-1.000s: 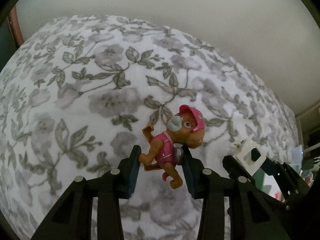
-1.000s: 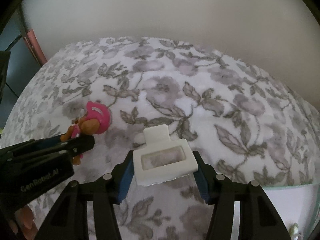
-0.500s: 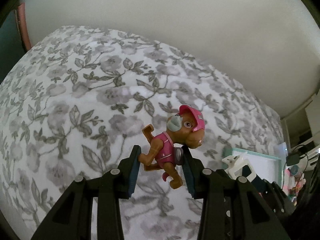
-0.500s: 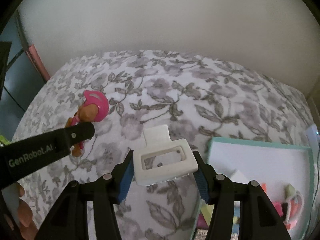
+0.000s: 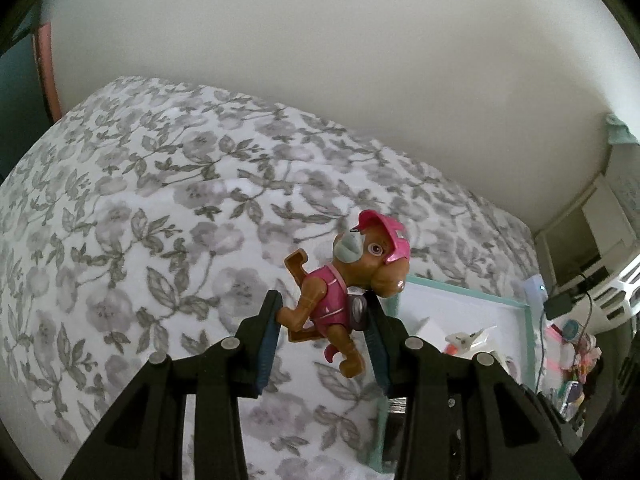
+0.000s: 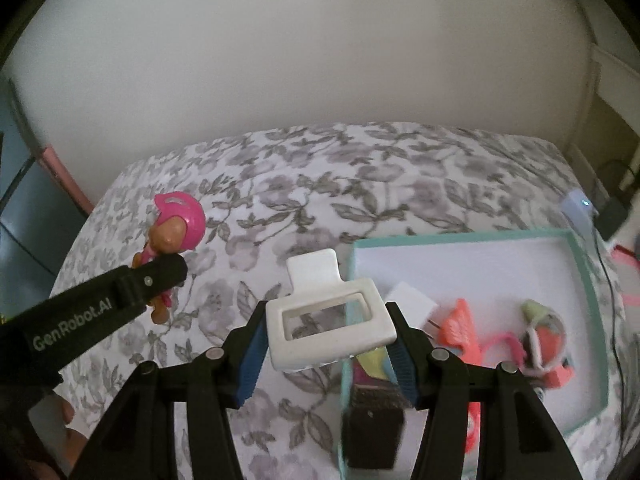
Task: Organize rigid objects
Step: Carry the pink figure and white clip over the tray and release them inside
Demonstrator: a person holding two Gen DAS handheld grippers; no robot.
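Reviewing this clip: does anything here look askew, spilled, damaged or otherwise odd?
Nothing stands out. The left gripper holds the toy dog tilted, off the floral bedspread. The right gripper holds the white clip by its sides. Small toys lie loosely in the teal-rimmed tray, none spilled.

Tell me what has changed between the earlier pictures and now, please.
Both grippers have carried their loads across the floral bedspread toward the teal tray, which has come into view. Unchanged: the left gripper stays clamped on the toy dog, the right gripper on the white clip.
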